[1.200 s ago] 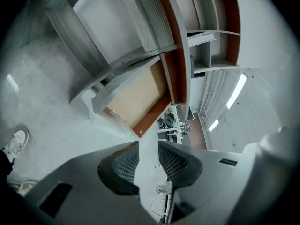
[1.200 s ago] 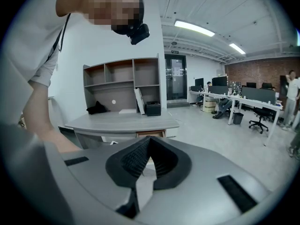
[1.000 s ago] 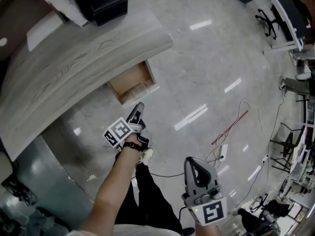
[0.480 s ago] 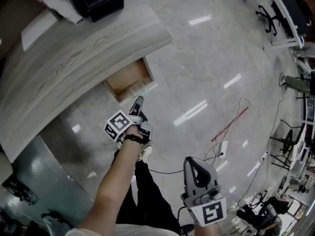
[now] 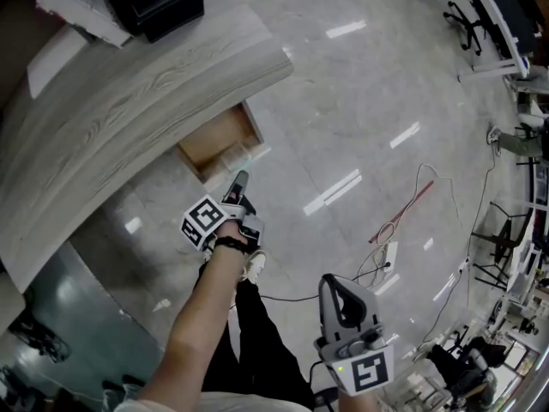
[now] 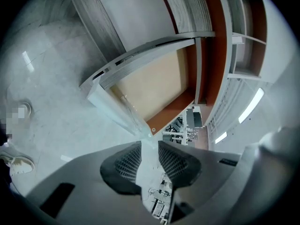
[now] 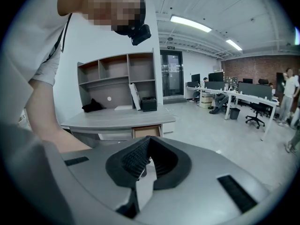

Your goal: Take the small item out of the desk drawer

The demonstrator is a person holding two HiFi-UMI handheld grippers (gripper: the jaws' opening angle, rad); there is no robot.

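The small clear item (image 6: 130,110) lies on the bare bottom of the open drawer (image 6: 159,86), near the drawer's front wall. The left gripper (image 6: 150,144) points at that front wall from just outside the drawer. Its jaws stand a narrow gap apart with nothing between them. In the head view the left gripper (image 5: 240,180) hangs just below the drawer (image 5: 210,144), which juts out from under the wood-grain desk (image 5: 129,101). The bare left forearm is stretched toward the drawer. The right gripper (image 5: 333,286) is held low, well away from the drawer, with its jaws closed tip to tip and empty. The item's shape is hard to make out.
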